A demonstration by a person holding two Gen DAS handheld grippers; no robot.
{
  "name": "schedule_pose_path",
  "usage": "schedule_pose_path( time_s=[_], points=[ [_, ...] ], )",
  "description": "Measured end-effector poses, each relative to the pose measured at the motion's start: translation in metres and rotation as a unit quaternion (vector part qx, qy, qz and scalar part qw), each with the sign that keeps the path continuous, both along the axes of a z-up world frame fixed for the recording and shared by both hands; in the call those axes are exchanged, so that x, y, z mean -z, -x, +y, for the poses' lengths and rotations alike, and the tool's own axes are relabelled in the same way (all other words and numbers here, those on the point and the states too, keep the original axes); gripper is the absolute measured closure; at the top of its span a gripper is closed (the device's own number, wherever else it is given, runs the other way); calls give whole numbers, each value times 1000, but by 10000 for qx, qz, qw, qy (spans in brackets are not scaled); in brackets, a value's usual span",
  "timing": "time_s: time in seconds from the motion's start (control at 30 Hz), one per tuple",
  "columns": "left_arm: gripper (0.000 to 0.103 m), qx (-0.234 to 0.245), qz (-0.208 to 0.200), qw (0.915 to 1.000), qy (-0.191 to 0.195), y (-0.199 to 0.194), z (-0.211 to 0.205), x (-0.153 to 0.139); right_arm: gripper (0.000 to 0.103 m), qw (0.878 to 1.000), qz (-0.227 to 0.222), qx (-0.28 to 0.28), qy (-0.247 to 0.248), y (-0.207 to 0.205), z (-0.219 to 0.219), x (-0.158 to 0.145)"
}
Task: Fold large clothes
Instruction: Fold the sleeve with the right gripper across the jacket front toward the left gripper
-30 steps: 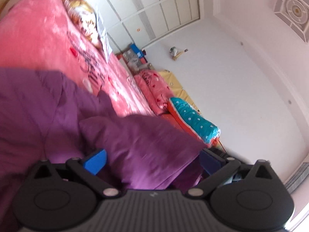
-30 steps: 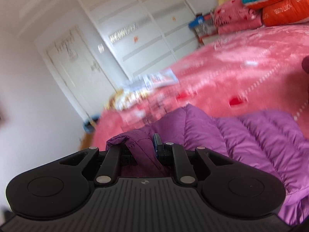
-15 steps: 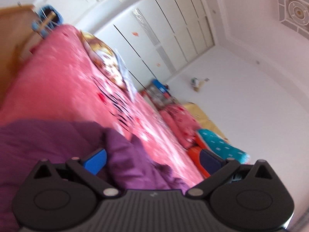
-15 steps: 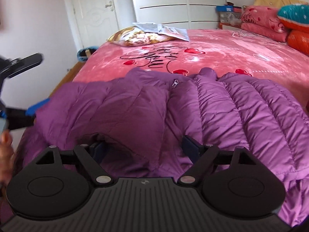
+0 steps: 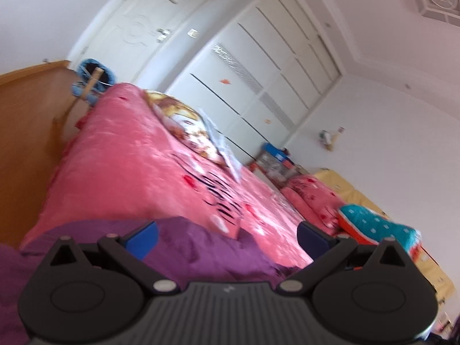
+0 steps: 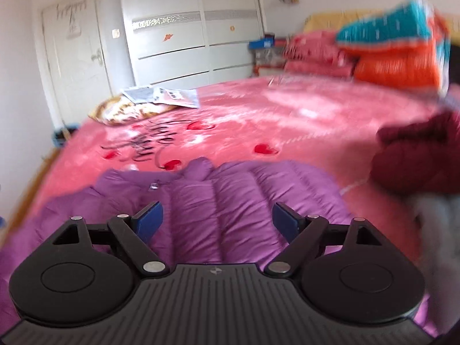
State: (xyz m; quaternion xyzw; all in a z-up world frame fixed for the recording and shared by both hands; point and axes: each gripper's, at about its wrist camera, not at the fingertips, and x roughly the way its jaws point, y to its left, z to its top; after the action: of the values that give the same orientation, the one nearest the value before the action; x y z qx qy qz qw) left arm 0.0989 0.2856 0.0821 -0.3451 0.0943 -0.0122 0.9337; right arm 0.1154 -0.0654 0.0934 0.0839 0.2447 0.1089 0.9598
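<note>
A purple quilted down jacket [image 6: 230, 198] lies spread on the pink bed [image 6: 302, 126], its collar pointing away from me. My right gripper [image 6: 218, 220] is open and empty, held just above the jacket's near part. In the left wrist view the jacket [image 5: 201, 253] shows at the bed's near corner. My left gripper [image 5: 227, 237] is open and empty above that edge of the jacket, tilted steeply.
A dark red garment [image 6: 417, 161] lies on the bed to the right of the jacket. Papers on a patterned pillow [image 6: 138, 106] sit at the far left. Stacked pink, teal and orange bedding [image 6: 396, 49] stands at the far right. A wooden bed frame [image 5: 31, 143] borders the left side.
My right gripper let go of the jacket's fold, opened and moved back over it. My left gripper drew back from the fabric between its fingers and tilted upward.
</note>
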Motion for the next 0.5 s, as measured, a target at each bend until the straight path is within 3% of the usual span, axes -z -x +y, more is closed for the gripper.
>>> schedule_pose_path(
  time_s=[0.17, 0.37, 0.43, 0.5],
  points=[
    [1, 457, -103, 9988, 145, 0, -11, 3, 0, 9961, 26, -643, 600, 23, 34, 11],
    [1, 1468, -575, 9875, 32, 1, -36, -9, 0, 9951, 245, -885, 361, 20, 28, 13],
    [1, 1640, -360, 9857, -134, -5, -45, -5, 0, 9974, 124, -660, 265, 13, 24, 10],
    [1, 1507, 17, 9878, -400, -12, -51, 2, 0, 9995, 4, -314, 93, 6, 12, 2]
  ],
)
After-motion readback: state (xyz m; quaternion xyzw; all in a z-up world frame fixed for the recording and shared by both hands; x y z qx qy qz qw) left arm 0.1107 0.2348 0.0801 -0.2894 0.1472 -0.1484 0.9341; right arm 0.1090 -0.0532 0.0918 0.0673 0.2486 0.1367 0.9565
